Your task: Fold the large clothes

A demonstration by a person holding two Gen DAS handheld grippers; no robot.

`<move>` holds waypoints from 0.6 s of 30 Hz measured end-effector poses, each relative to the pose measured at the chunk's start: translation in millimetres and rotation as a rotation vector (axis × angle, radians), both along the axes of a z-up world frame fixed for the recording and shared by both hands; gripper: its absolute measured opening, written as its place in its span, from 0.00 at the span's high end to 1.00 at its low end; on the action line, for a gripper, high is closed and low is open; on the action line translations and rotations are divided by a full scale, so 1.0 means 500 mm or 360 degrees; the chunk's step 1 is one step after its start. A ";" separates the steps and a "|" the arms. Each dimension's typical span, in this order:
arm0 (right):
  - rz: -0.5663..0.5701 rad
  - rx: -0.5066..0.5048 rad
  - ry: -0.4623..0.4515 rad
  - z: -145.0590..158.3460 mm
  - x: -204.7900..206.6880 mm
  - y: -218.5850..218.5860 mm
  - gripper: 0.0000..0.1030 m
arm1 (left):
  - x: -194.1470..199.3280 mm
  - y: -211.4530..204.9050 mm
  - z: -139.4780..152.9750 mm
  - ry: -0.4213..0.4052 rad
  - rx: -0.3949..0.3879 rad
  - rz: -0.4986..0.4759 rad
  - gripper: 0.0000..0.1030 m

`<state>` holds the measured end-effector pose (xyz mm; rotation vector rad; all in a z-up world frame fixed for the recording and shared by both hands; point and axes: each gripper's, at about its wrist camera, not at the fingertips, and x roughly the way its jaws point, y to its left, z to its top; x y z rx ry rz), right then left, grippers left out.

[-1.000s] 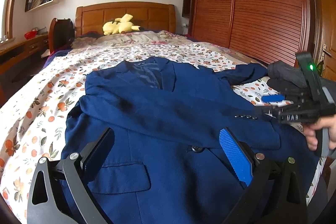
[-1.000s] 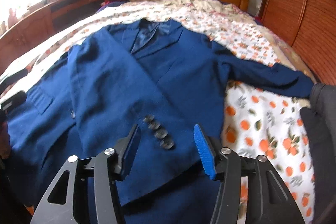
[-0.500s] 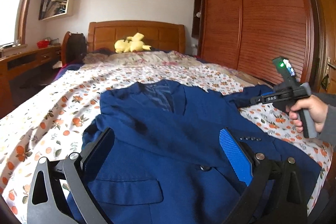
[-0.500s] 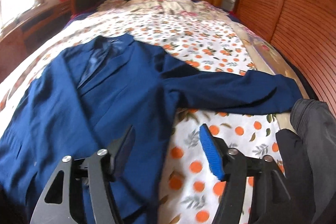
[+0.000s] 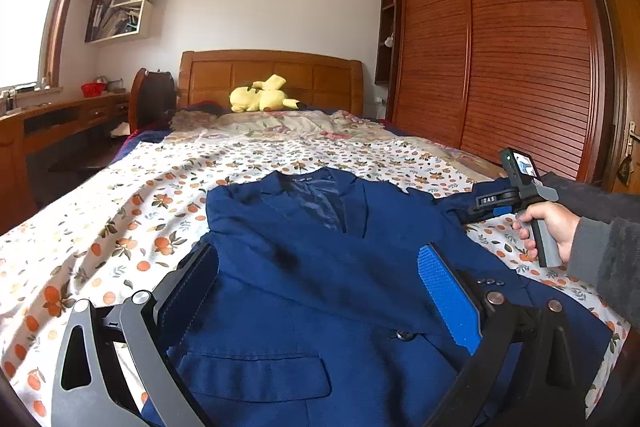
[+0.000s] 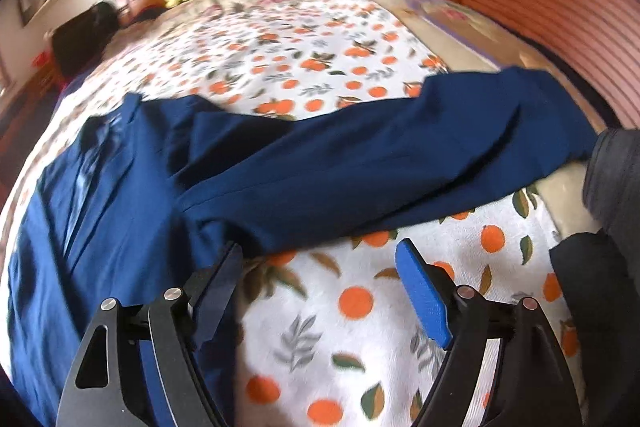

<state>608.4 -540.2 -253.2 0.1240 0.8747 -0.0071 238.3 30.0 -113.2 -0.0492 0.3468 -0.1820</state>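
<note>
A navy blue suit jacket [image 5: 320, 291] lies face up on the bed, one sleeve folded across its front. Its other sleeve [image 6: 400, 163] stretches out flat to the right over the orange-print sheet [image 6: 344, 311]. My left gripper [image 5: 320, 291] is open and empty, hovering above the jacket's lower front. My right gripper [image 6: 320, 283] is open and empty, above the sheet just in front of the outstretched sleeve. The right gripper also shows in the left wrist view [image 5: 500, 207], held in a hand over the sleeve.
A yellow plush toy [image 5: 262, 99] lies by the wooden headboard [image 5: 272, 75]. A wooden wardrobe [image 5: 500, 47] stands along the right side of the bed. A desk [image 5: 52, 123] and chair [image 5: 152, 103] stand on the left. Dark clothing [image 6: 612, 227] lies at the bed's right edge.
My right gripper has moved right, off the folded sleeve with the cuff buttons, to the outstretched sleeve. My left gripper has lifted and tilted up, staying open.
</note>
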 end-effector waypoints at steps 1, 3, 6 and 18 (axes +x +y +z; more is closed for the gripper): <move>-0.0021 0.0000 0.0005 -0.003 0.006 -0.005 0.26 | 0.003 0.000 -0.002 0.0008 0.0001 -0.0002 0.02; -0.0091 0.0001 0.0009 -0.012 0.018 -0.022 0.26 | 0.007 0.000 -0.007 0.0022 0.0007 -0.0003 0.02; -0.0166 0.0025 0.0026 -0.021 0.033 -0.042 0.26 | 0.012 -0.001 -0.012 0.0037 0.0016 -0.0005 0.02; -0.0205 -0.0033 0.0095 -0.029 0.071 -0.043 0.99 | 0.020 -0.012 -0.028 0.0082 0.0050 -0.0016 0.02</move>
